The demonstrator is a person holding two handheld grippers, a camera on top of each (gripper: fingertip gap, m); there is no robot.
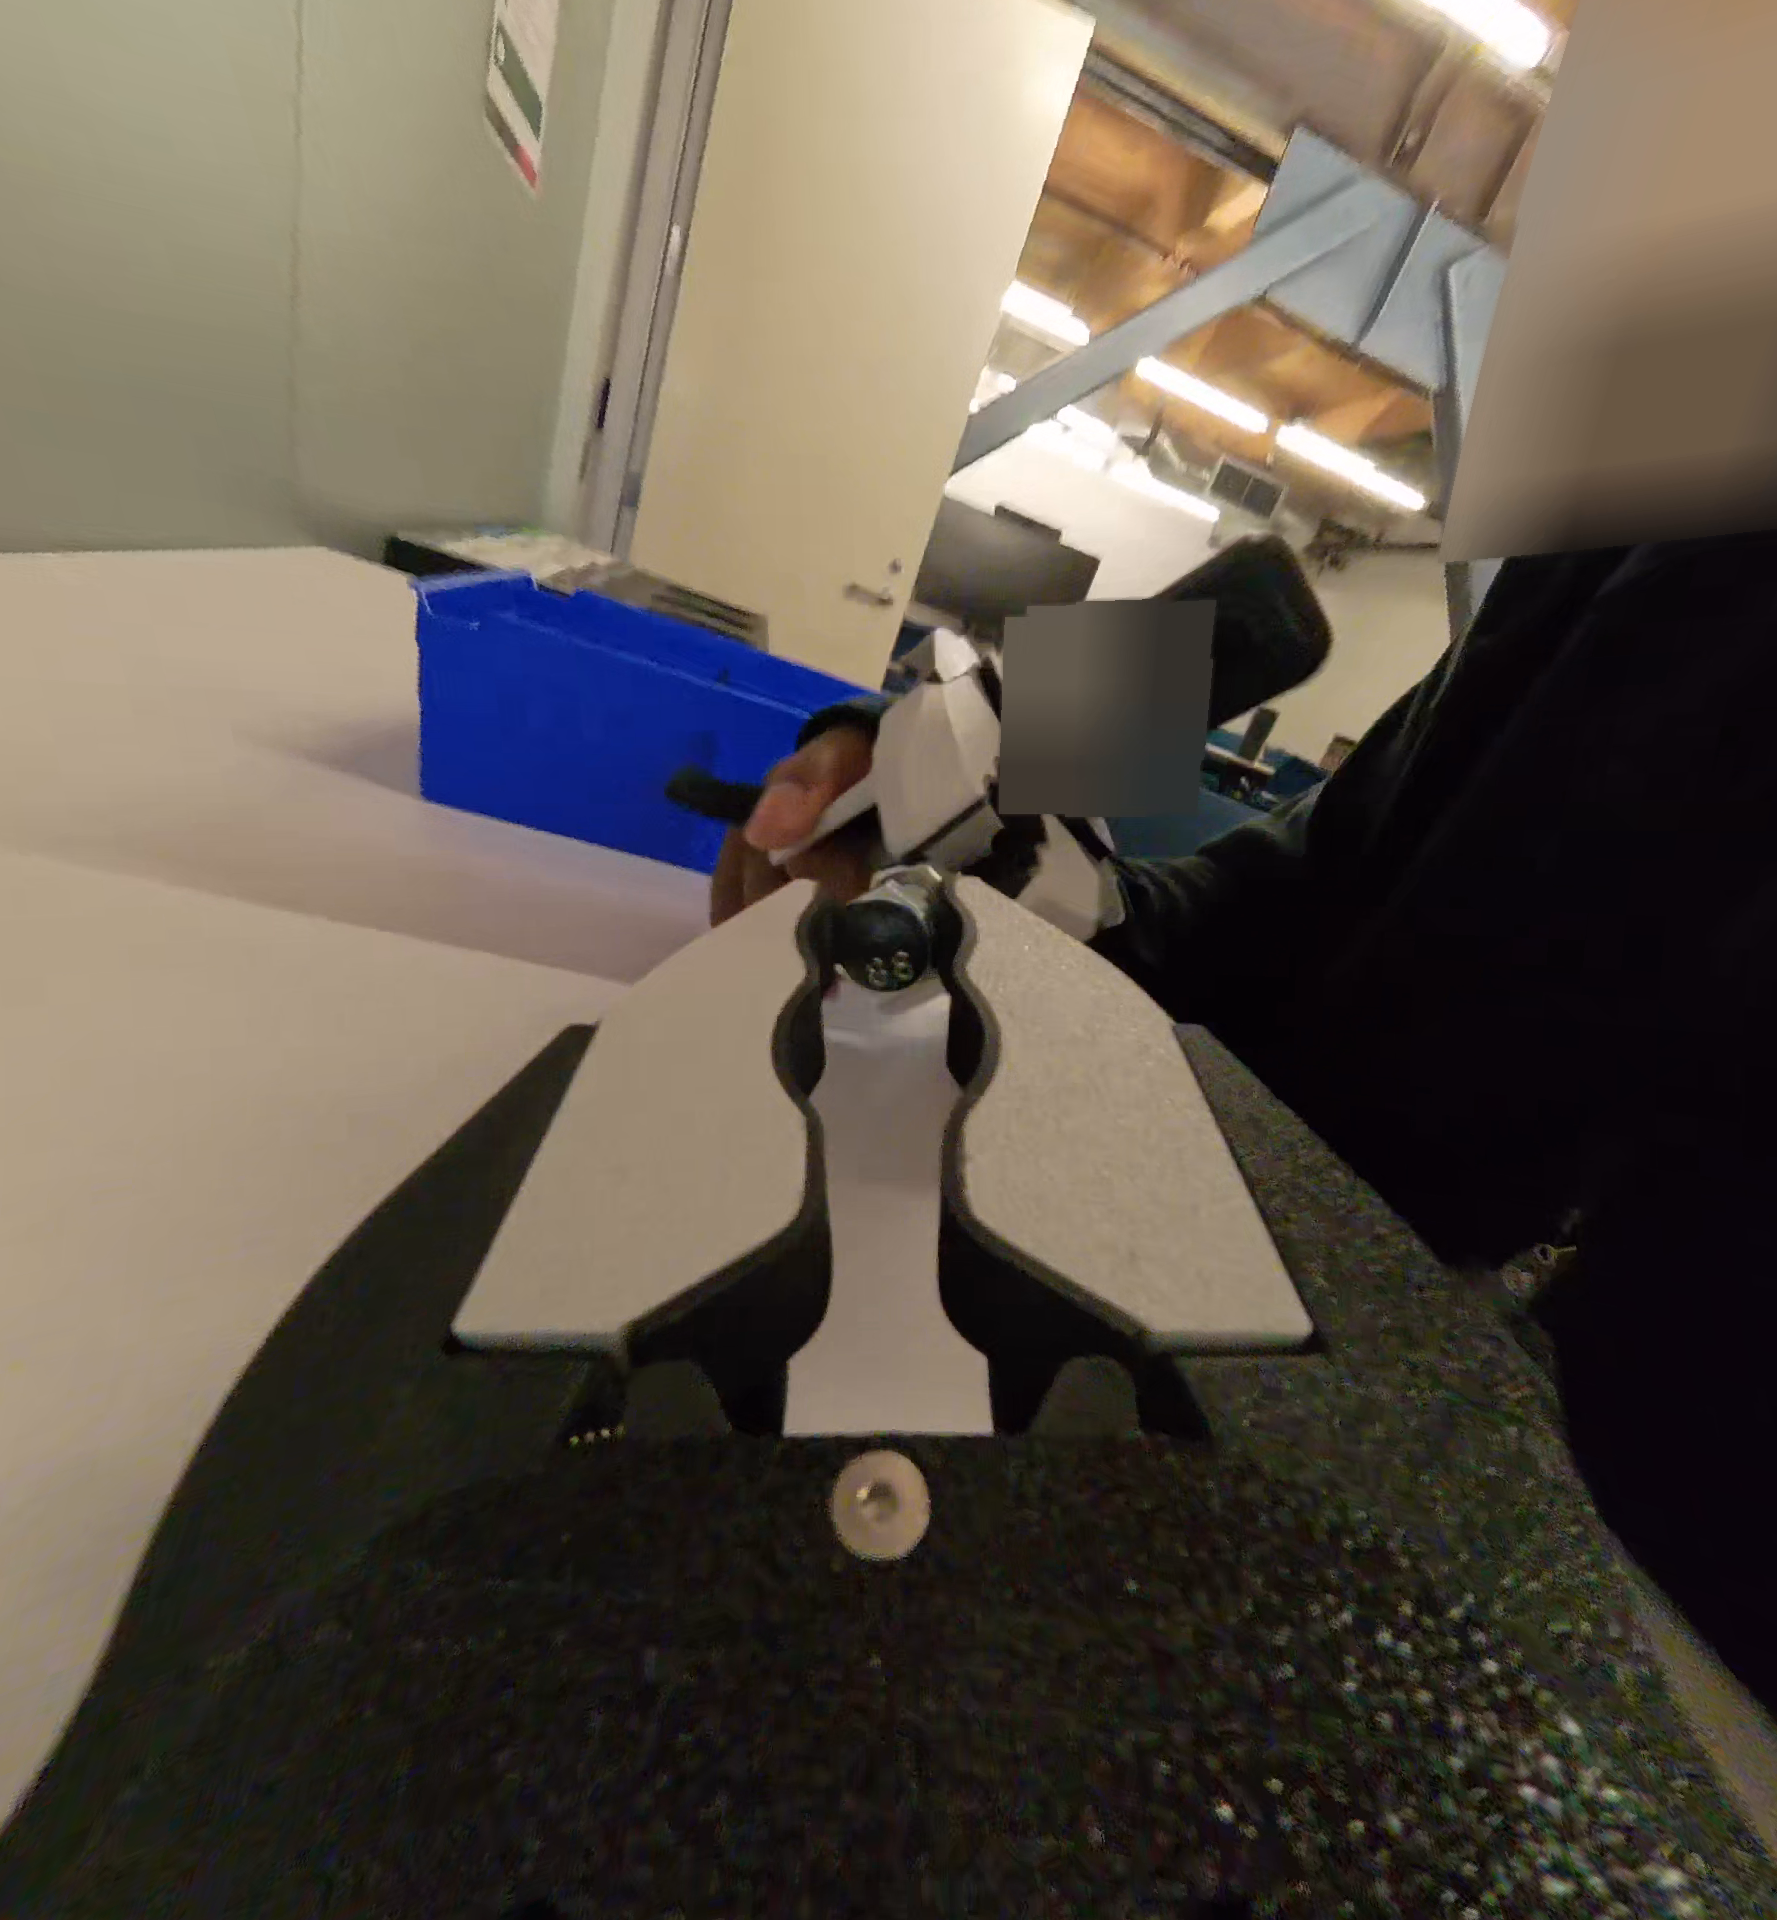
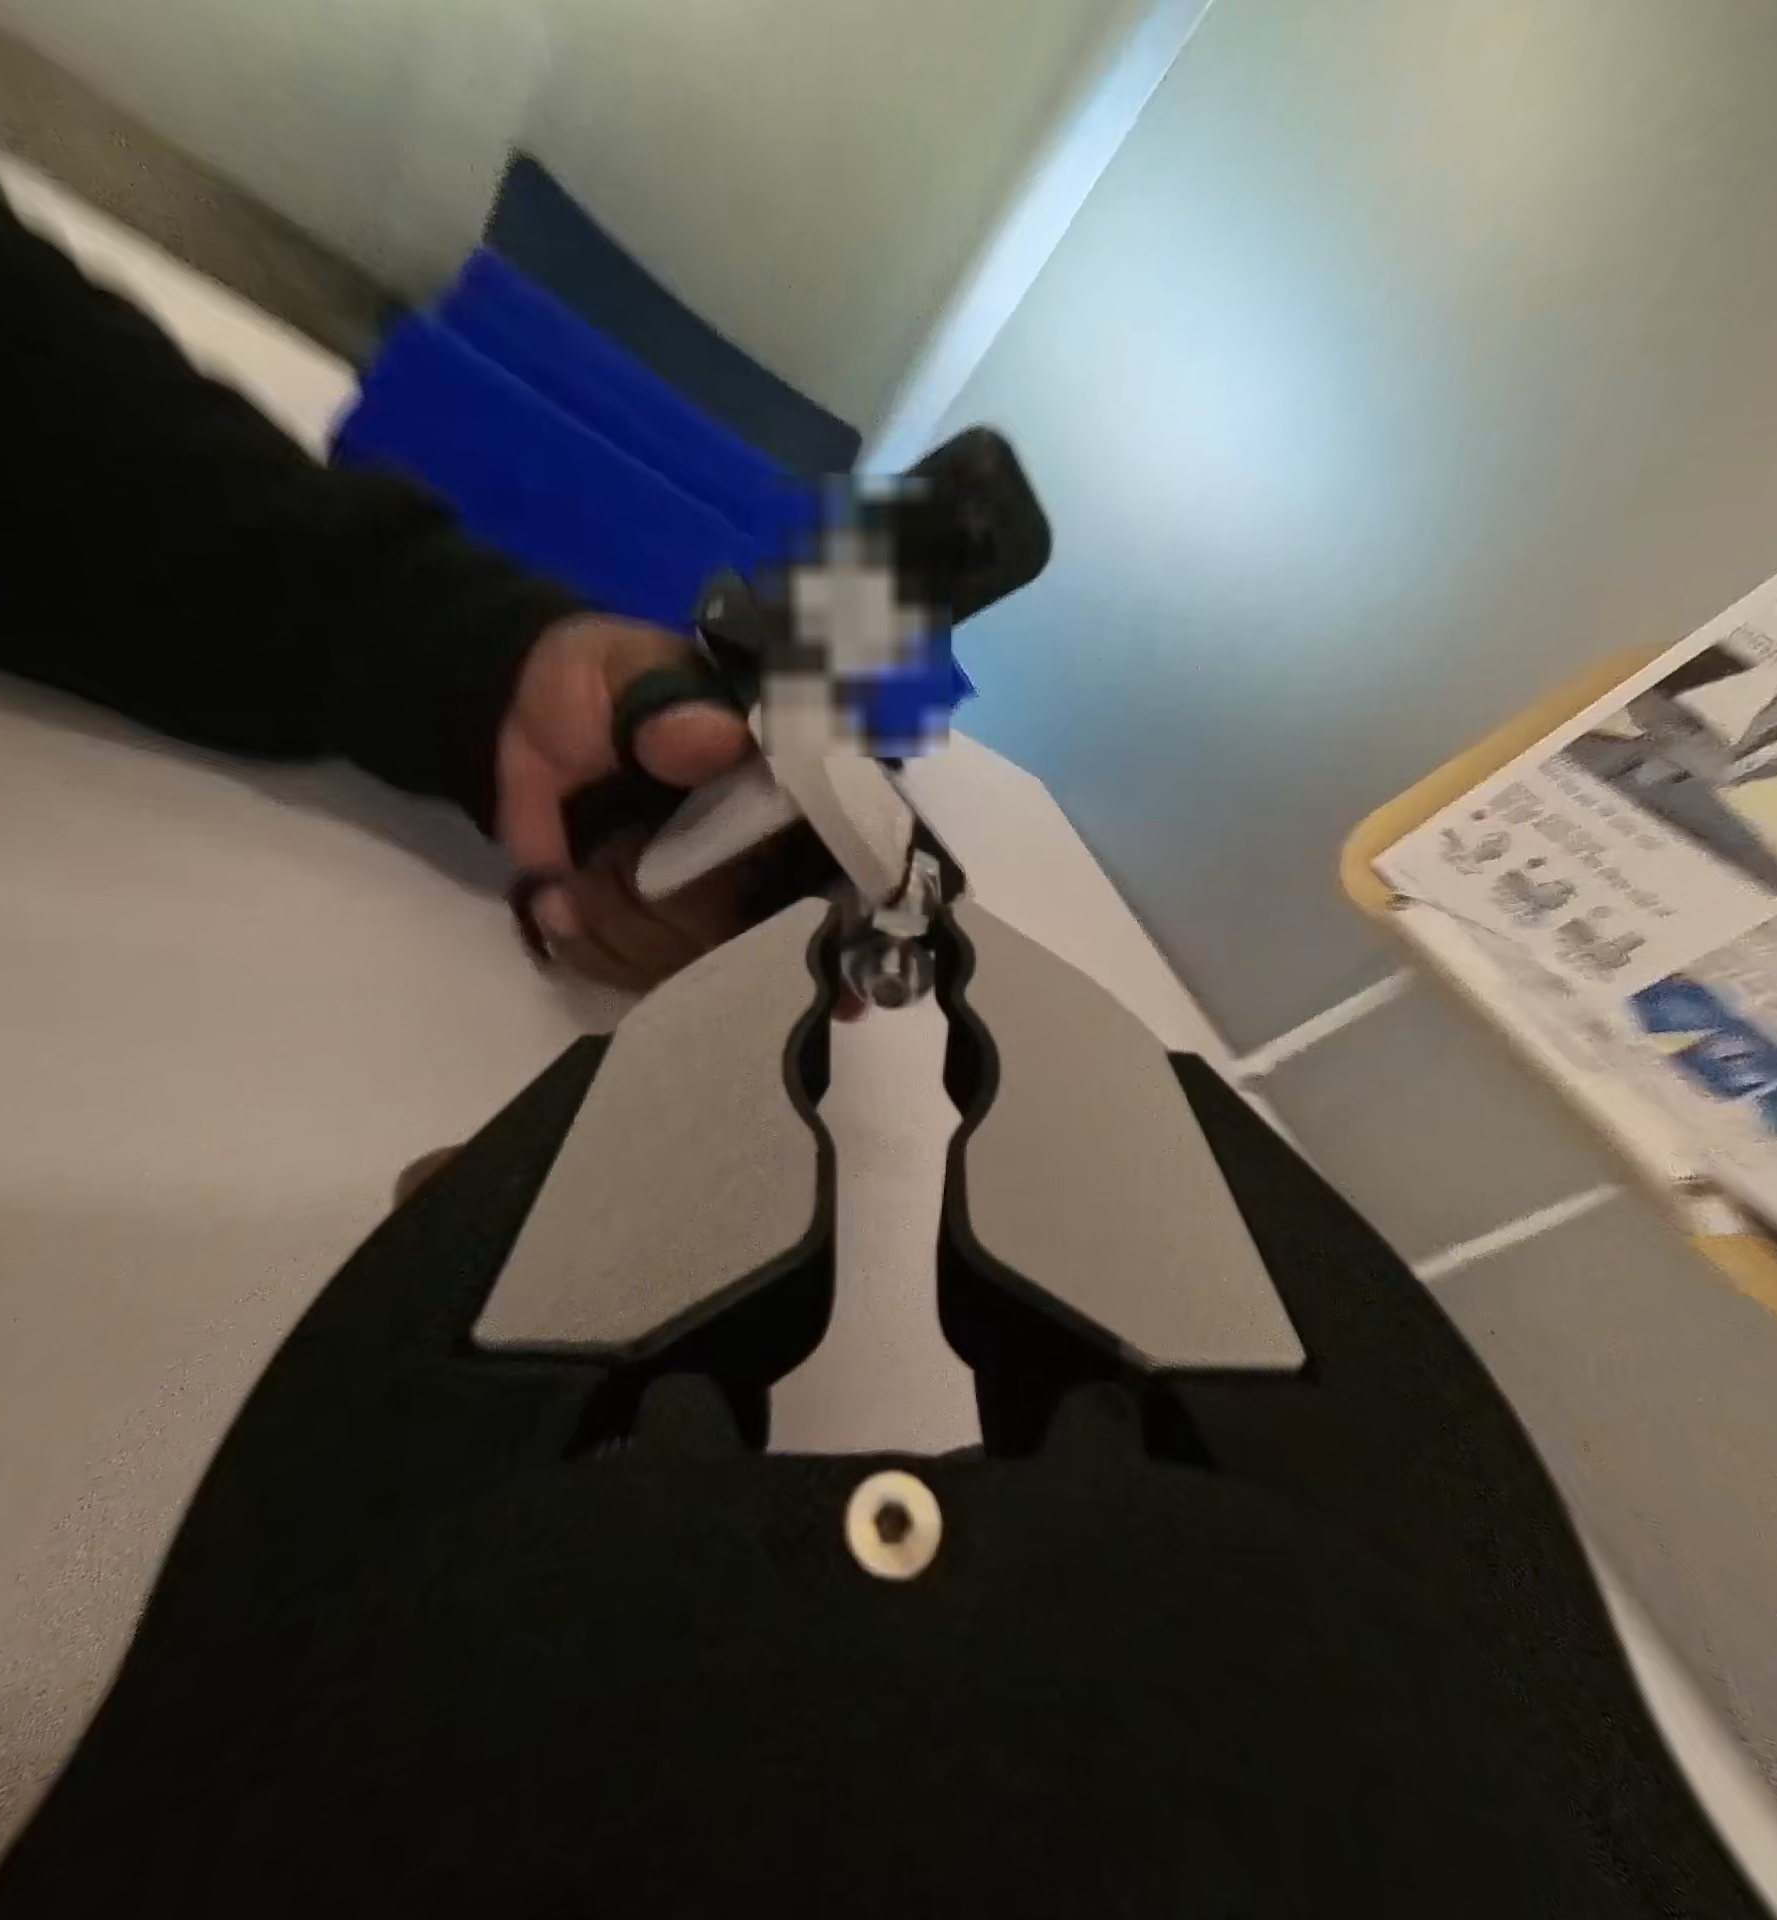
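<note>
Pale walls (image 1: pixel 188 312), an open door (image 1: pixel 842 312), a wooden ceiling (image 1: pixel 1175 208) with strip lights (image 1: pixel 1201 395), and a white table (image 1: pixel 136 935).

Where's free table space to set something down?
Bare white table left of the left gripper, in front of the blue bin. Crowded at the middle: both grippers meet on one bolt, hands close.

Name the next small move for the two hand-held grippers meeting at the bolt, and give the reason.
Probably turn the right hand-held gripper about the bolt's axis while the left hand-held gripper holds firm. The left clamps the bolt's black head; the right is closed on the silver nut at the threaded end, and the two face tip to tip above the table.
</note>
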